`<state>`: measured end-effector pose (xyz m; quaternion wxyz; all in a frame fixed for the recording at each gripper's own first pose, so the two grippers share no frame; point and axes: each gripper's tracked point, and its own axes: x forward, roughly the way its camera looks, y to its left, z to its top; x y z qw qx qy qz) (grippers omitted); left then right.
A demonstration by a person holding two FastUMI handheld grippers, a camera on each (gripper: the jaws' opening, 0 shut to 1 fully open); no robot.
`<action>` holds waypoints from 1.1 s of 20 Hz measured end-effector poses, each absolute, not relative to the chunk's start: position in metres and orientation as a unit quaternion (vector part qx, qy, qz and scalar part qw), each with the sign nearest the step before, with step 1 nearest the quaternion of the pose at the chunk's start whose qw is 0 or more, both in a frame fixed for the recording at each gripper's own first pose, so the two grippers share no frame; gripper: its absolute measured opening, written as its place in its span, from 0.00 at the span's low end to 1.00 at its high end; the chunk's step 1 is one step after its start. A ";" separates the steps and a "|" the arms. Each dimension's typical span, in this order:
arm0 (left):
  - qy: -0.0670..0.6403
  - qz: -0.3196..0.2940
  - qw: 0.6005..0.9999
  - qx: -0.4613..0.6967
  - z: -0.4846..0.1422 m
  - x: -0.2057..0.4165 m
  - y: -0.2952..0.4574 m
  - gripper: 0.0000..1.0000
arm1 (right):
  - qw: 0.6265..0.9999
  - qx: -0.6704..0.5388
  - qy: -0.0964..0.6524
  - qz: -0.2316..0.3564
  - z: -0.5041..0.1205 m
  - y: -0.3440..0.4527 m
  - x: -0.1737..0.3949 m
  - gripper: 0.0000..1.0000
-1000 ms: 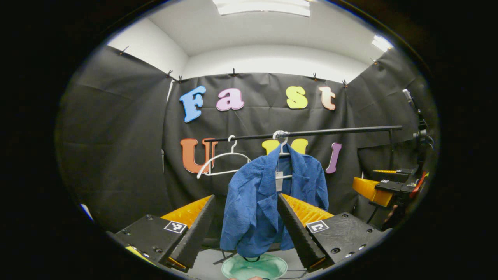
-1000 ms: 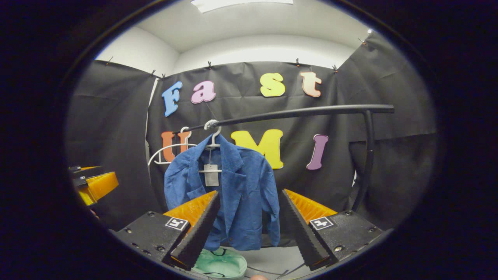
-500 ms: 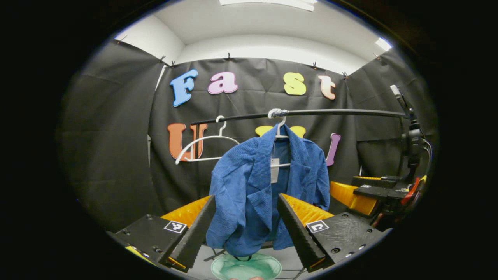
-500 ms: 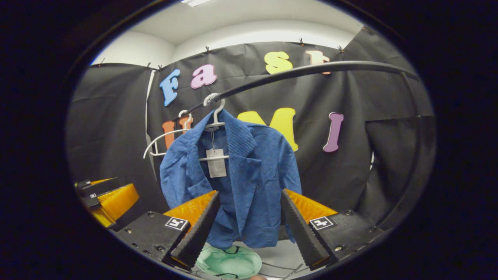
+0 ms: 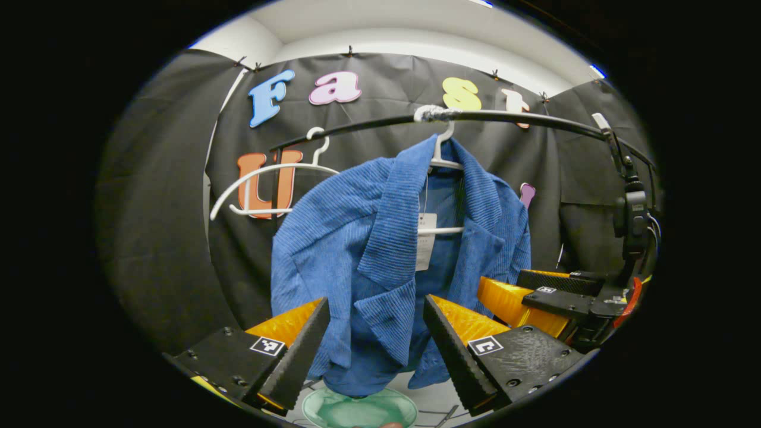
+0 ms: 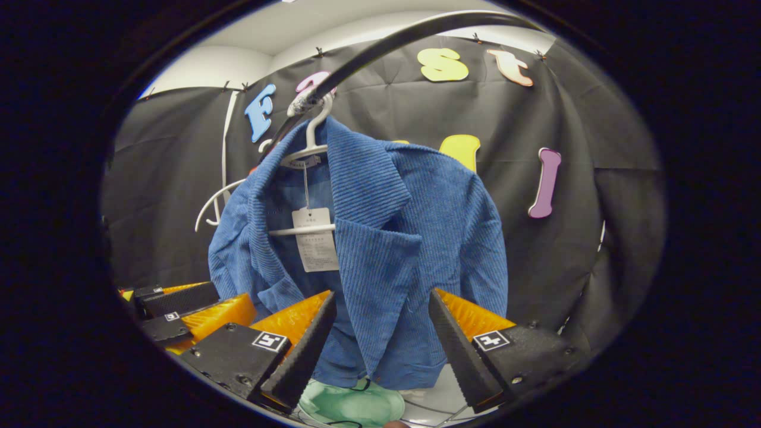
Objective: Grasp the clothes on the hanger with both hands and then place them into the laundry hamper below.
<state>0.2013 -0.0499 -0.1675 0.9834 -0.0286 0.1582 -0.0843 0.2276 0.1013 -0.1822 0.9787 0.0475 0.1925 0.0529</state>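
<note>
A blue ribbed jacket [image 5: 380,261] [image 6: 386,238] hangs on a white hanger [image 5: 443,157] [image 6: 309,148] from a black rail [image 5: 523,119] [image 6: 392,41], with a paper tag at its collar. My left gripper [image 5: 376,333] is open, its fingers framing the jacket's left front panel without pressing it. In the right gripper view my right gripper [image 6: 380,333] is open around the jacket's right front panel. The right gripper [image 5: 535,291] also appears at the right of the left gripper view. A pale green hamper [image 5: 359,410] [image 6: 351,404] sits on the floor below the jacket.
A bare white hanger [image 5: 267,184] [image 6: 214,205] hangs on the rail left of the jacket. The rail's upright post and a clamp with cables [image 5: 630,214] stand at the right. The left gripper [image 6: 184,306] sits low at the left in the right gripper view.
Both grippers have moved forward and closer to the jacket, which now looms much larger. Their fingers stay open. The two grippers have also drawn nearer to each other.
</note>
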 end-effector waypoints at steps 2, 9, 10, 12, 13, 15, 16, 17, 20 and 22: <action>0.165 -0.083 0.982 -0.039 -0.173 0.214 -0.054 0.96 | 0.977 0.044 0.194 0.069 -0.186 0.106 0.235 0.99; 0.178 -0.047 0.981 -0.060 -0.189 0.259 -0.055 1.00 | 0.976 0.040 0.203 0.065 -0.203 0.099 0.274 0.97; 0.177 -0.040 0.981 -0.062 -0.189 0.263 -0.055 1.00 | 0.975 0.047 0.206 0.064 -0.205 0.098 0.277 0.97; 0.175 -0.027 0.982 -0.063 -0.192 0.271 -0.052 1.00 | 0.974 0.067 0.209 0.063 -0.207 0.096 0.285 0.97; 0.174 -0.024 0.982 -0.063 -0.191 0.274 -0.052 0.88 | 0.973 0.077 0.210 0.065 -0.209 0.094 0.287 0.96; 0.175 -0.025 0.982 -0.064 -0.192 0.278 -0.051 0.74 | 0.971 0.102 0.206 0.064 -0.207 0.085 0.288 0.87; 0.176 -0.022 0.982 -0.062 -0.193 0.279 -0.048 0.69 | 0.970 0.114 0.206 0.066 -0.207 0.081 0.287 0.83; 0.176 -0.024 0.982 -0.062 -0.192 0.278 -0.046 0.57 | 0.969 0.124 0.204 0.067 -0.205 0.075 0.287 0.75; 0.170 -0.004 0.983 -0.066 -0.183 0.272 -0.034 0.20 | 0.970 0.146 0.185 0.064 -0.195 0.059 0.287 0.48; 0.161 0.005 0.984 -0.070 -0.177 0.264 -0.026 0.13 | 0.972 0.156 0.167 0.054 -0.187 0.045 0.287 0.31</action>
